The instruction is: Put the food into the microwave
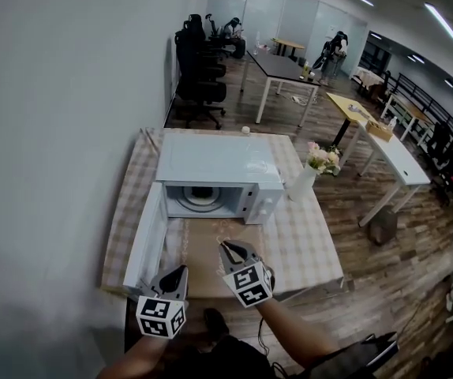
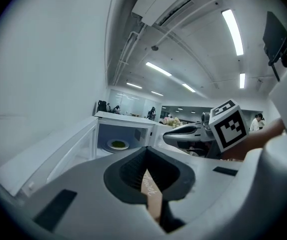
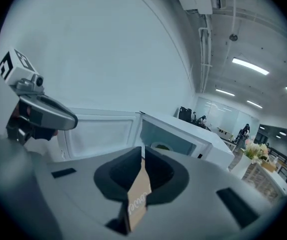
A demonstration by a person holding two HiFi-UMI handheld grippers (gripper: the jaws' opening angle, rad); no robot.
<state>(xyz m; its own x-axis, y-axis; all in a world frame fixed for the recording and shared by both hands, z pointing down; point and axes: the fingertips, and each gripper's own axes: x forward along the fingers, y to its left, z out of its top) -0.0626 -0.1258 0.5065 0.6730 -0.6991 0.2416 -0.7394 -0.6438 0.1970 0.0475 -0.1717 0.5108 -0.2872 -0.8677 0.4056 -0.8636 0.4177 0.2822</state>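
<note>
The white microwave (image 1: 219, 160) stands on the table with its door (image 1: 144, 247) swung open to the left. In its cavity lies a white plate with green food (image 2: 117, 144), also seen in the right gripper view as the plate (image 3: 161, 146). Both grippers hover in front of the opening, near the table's front edge. My left gripper (image 1: 181, 272) is below the door's end and my right gripper (image 1: 228, 248) is in front of the cavity. Each has its jaws together, with only a tan printed strip in the seam of the left gripper (image 2: 146, 159) and the right gripper (image 3: 142, 156). Neither touches the microwave.
A checkered cloth covers the table (image 1: 305, 243), with a brown mat (image 1: 203, 239) in front of the microwave. A vase of flowers (image 1: 313, 168) stands right of the microwave. A white wall runs along the left. Office chairs (image 1: 199, 77) and desks (image 1: 282, 69) stand behind.
</note>
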